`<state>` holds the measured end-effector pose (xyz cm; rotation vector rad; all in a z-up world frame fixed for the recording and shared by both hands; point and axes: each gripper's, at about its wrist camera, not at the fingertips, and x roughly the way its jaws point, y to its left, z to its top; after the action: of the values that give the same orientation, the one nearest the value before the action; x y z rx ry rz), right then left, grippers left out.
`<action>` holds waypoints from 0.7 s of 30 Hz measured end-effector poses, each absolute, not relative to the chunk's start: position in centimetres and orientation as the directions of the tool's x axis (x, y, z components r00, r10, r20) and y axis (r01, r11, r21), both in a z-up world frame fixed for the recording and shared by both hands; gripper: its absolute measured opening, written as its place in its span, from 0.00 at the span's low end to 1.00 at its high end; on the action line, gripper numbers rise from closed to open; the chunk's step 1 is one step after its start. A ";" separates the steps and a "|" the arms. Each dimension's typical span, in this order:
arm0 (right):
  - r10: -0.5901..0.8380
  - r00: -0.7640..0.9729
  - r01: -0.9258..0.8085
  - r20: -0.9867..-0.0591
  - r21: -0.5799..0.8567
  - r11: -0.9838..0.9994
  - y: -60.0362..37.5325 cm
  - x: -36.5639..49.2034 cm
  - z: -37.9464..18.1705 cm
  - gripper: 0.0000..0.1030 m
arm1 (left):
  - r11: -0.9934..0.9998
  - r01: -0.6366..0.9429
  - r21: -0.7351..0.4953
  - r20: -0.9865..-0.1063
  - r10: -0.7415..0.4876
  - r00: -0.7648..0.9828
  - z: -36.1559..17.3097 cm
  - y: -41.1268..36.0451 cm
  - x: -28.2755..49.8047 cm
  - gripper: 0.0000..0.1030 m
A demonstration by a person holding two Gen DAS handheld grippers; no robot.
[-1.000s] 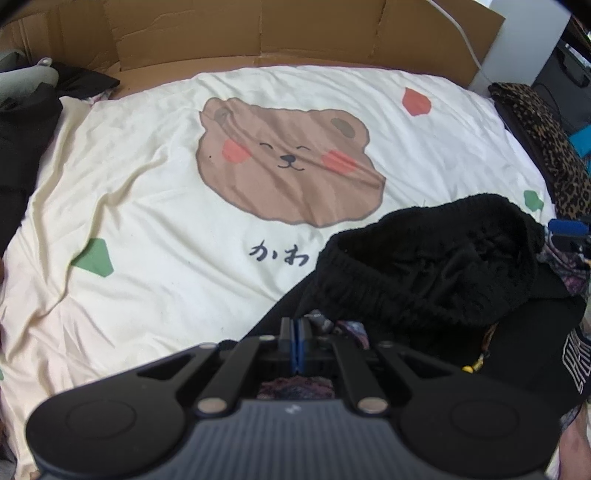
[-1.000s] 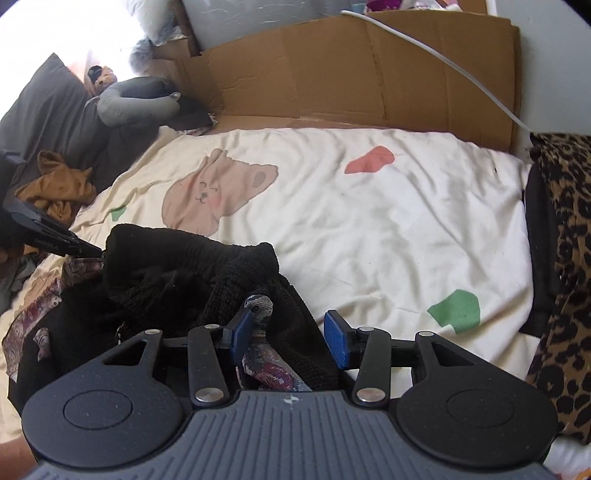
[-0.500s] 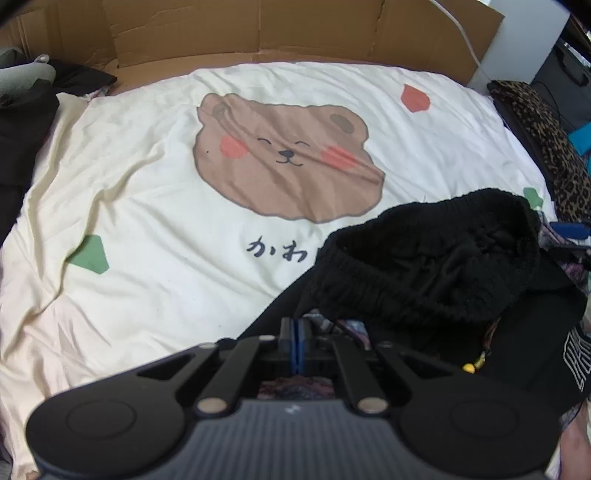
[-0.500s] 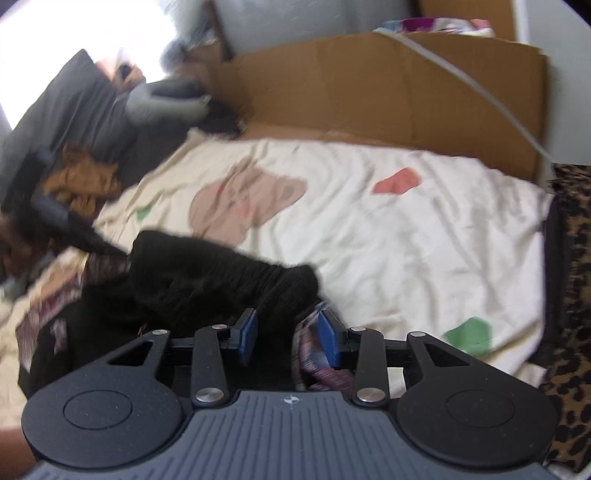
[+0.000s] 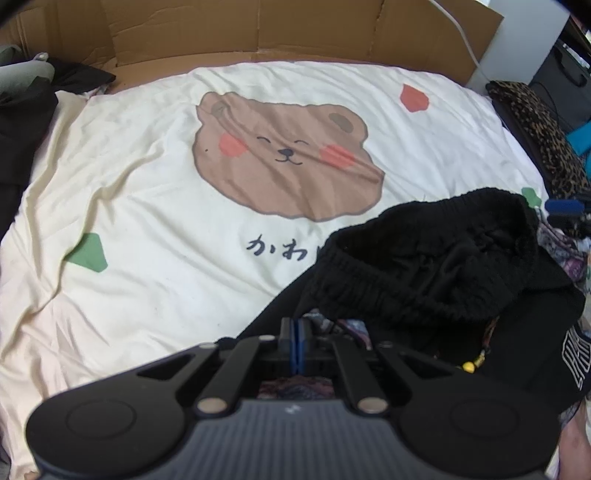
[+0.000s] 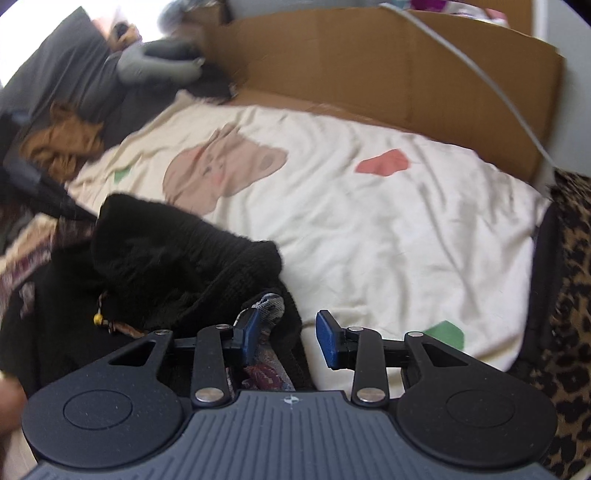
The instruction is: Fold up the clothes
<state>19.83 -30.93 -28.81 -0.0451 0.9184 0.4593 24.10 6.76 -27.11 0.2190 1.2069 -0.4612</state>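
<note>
A black knit garment (image 5: 424,266) lies bunched at the near right of a cream bear-print bedspread (image 5: 147,206), on top of a black top with white lettering (image 5: 546,332). My left gripper (image 5: 296,338) is shut, its blue pads pressed together at the black fabric's near edge, which runs taut from the tips. In the right wrist view the knit garment (image 6: 166,251) sits left of centre. My right gripper (image 6: 290,338) is open over a patterned cloth (image 6: 267,310) that pokes up between its pads. The left gripper (image 6: 55,195) touches the pile's far left edge.
Cardboard sheets (image 5: 258,26) line the far side of the bed, with a white cable (image 6: 480,74) across them. A leopard-print cloth (image 6: 565,295) lies along the right edge. Dark bedding, a grey cushion (image 6: 155,62) and a mustard cloth (image 6: 62,144) are at the left.
The right gripper has shifted and tilted, blurring its view; its jaws stay open over the patterned cloth. The left gripper stays shut and has barely moved.
</note>
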 end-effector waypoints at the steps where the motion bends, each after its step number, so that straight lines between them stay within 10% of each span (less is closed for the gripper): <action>1: 0.368 0.511 -0.413 -0.777 0.153 0.898 -30.6 19.9 -28.8 0.37 | 0.888 0.454 -0.079 -0.934 -0.225 0.278 -27.1 6.7 24.1 0.02; 21: 0.416 0.356 -0.473 -0.837 0.222 0.852 -27.7 23.3 -31.6 0.30 | 0.887 0.453 -0.086 -0.933 -0.231 0.275 -27.6 6.7 24.2 0.02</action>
<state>23.29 -27.73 -31.60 -0.0612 1.0617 0.5748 24.17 6.72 -27.55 0.2123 1.2087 -0.4644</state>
